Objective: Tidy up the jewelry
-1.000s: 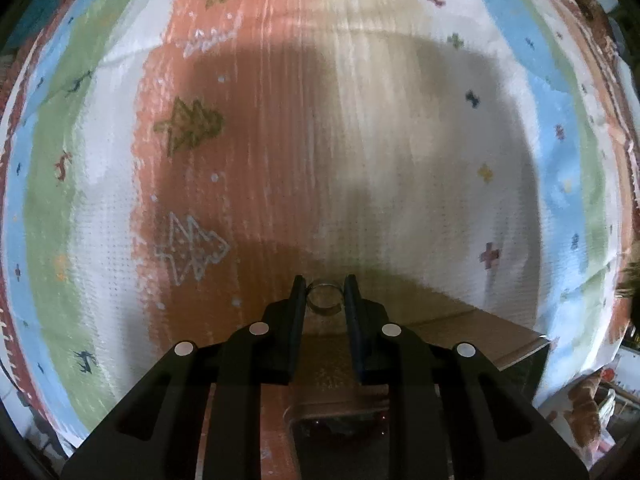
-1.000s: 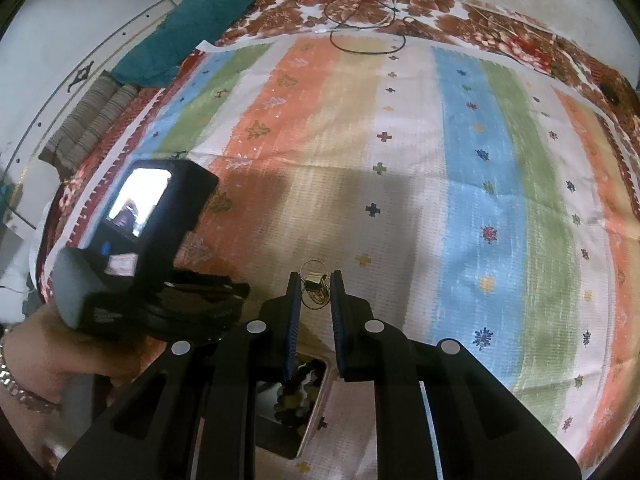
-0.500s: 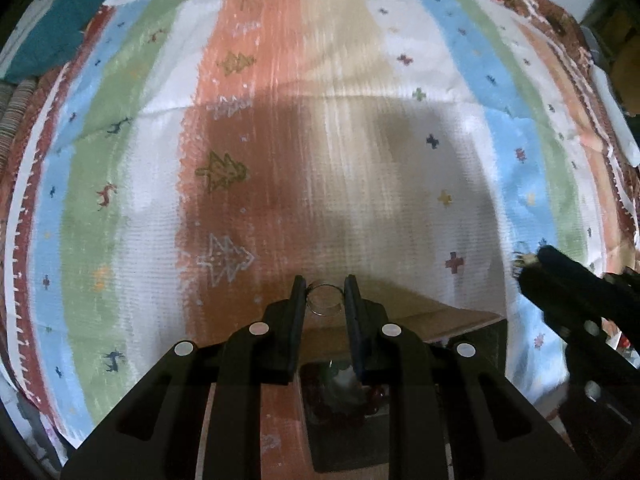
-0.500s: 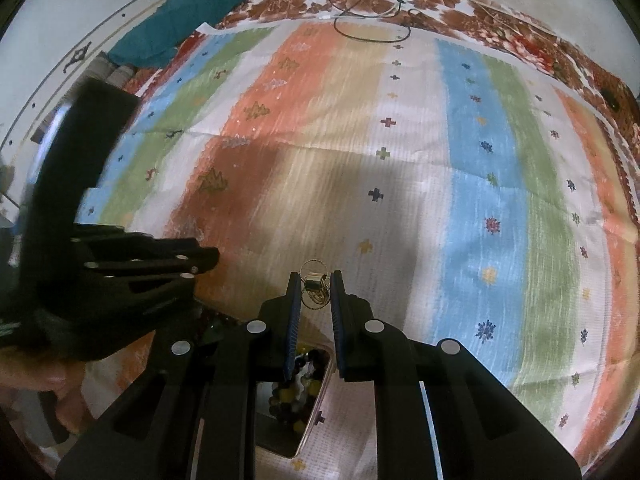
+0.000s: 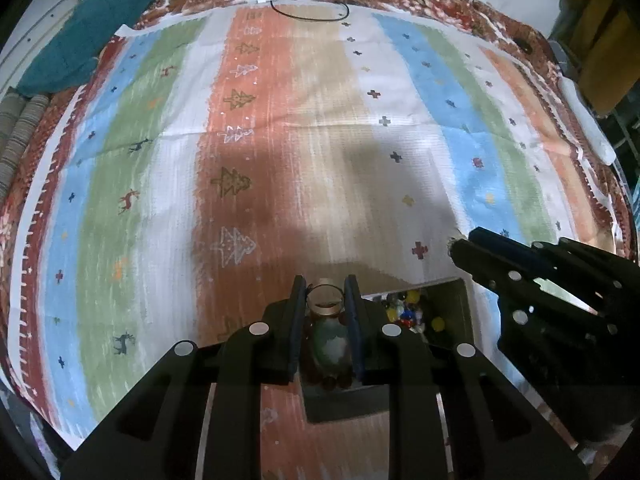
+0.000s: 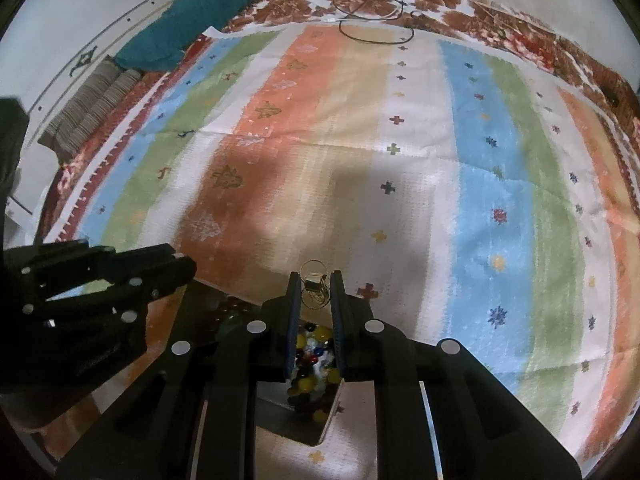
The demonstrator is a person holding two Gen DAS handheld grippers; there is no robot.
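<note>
Since a second ago both of my grippers have risen above the striped mat (image 5: 280,152), so far more of it is in view and the open jewelry box (image 5: 460,308) now sits under my fingers in both views. My left gripper (image 5: 325,300) is closed on a gold ring (image 5: 325,299), pinched between the two finger pads near their tips and held over the left part of the box. My right gripper (image 6: 316,294) is closed on a thin wire earring (image 6: 314,286), whose hoop protrudes just past the fingertips; it hangs over the heap of coloured beads (image 6: 312,354) in the box's right compartment. In the left wrist view the beads (image 5: 404,310) lie just right of my left fingers, and the right gripper (image 5: 460,246) enters from the right edge, above the box's far right corner. In the right wrist view the left gripper (image 6: 180,268) enters from the left, near the box's left side. A teal cloth (image 6: 192,24) and a loop of black cable (image 6: 372,20) lie at the far end of the mat.
</note>
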